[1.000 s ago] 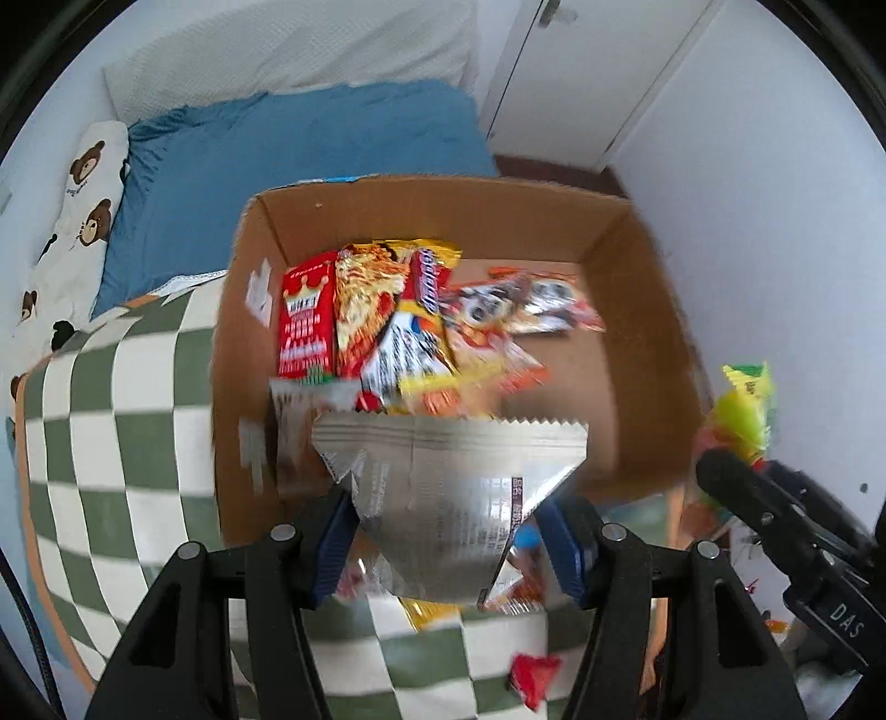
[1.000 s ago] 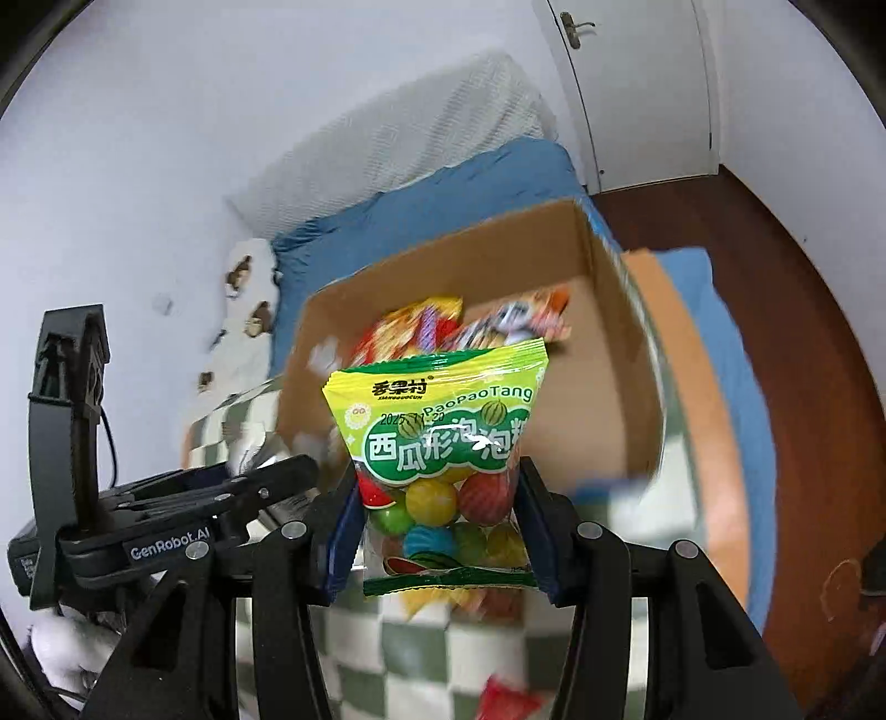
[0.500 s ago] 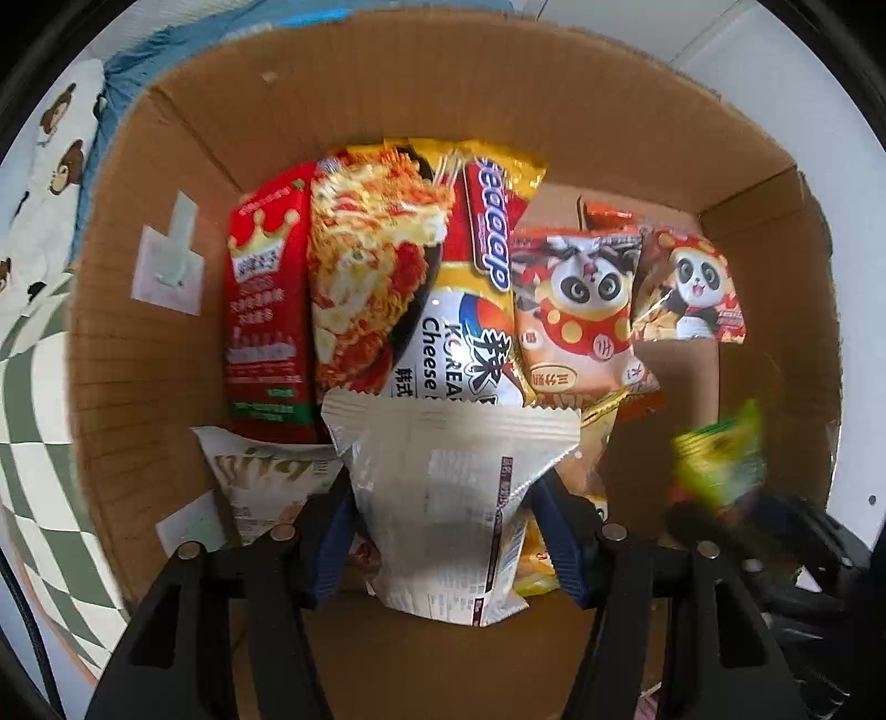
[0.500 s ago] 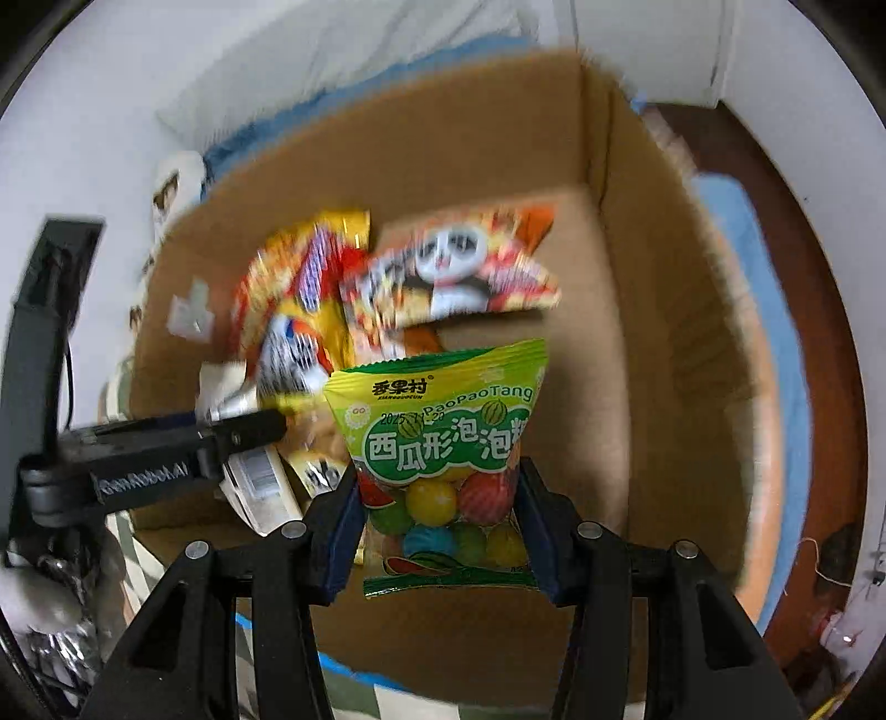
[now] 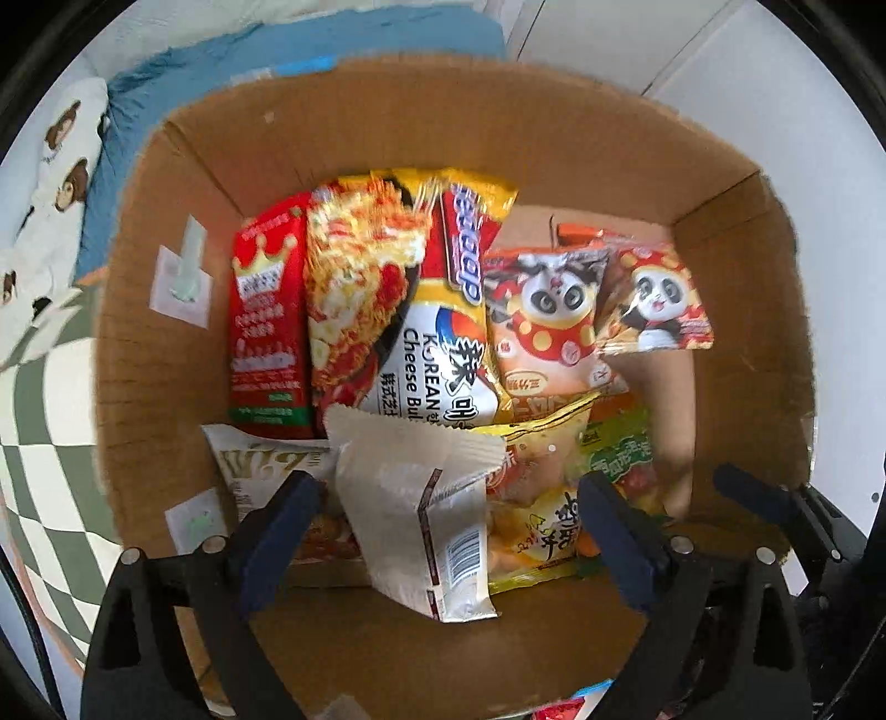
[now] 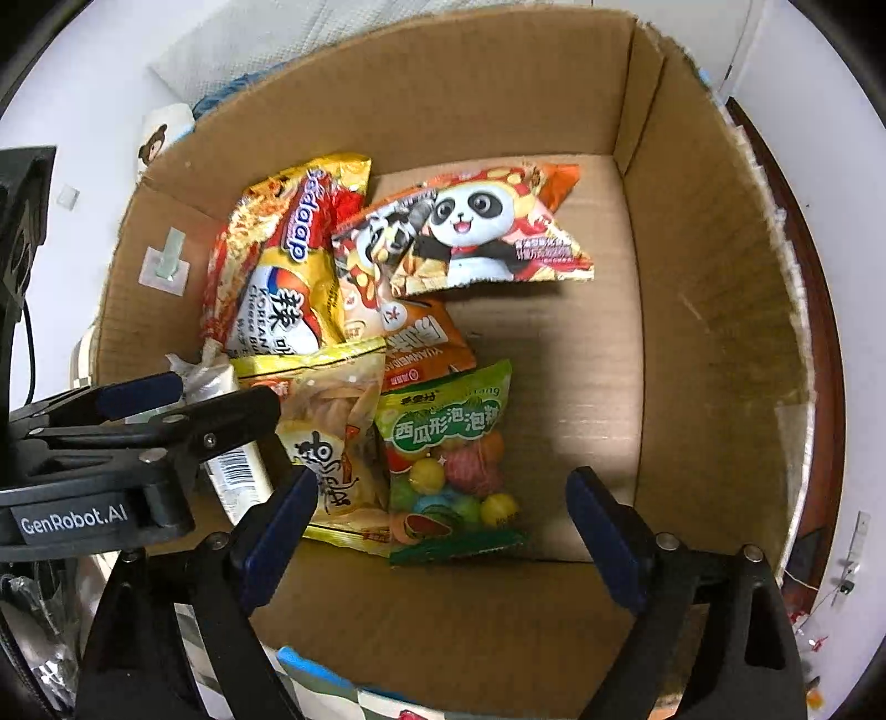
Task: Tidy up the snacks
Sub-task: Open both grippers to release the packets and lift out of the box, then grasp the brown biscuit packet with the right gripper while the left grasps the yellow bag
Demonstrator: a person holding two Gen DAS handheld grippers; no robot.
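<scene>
A cardboard box (image 5: 166, 343) (image 6: 714, 310) holds several snack packs. My left gripper (image 5: 448, 493) is open over the box; a silver-white pack (image 5: 421, 515) lies loose between its fingers, on the other packs. My right gripper (image 6: 437, 493) is open above a green bubble-gum bag (image 6: 448, 459), which lies on the box floor beside a yellow pack (image 6: 332, 437). The left gripper also shows at the left of the right wrist view (image 6: 166, 404). Noodle packs (image 5: 387, 299) and panda snack packs (image 5: 548, 315) (image 6: 470, 232) lie further back.
The box's right half has bare floor (image 6: 581, 343). A green-white checkered cloth (image 5: 39, 421) lies left of the box. A blue bed cover (image 5: 183, 88) and a bear-print pillow (image 5: 50, 166) are behind. A white door (image 5: 598, 33) stands at the back.
Both grippers have opened inside the box. The silver-white pack and the green gum bag have been let go and now lie among the snacks.
</scene>
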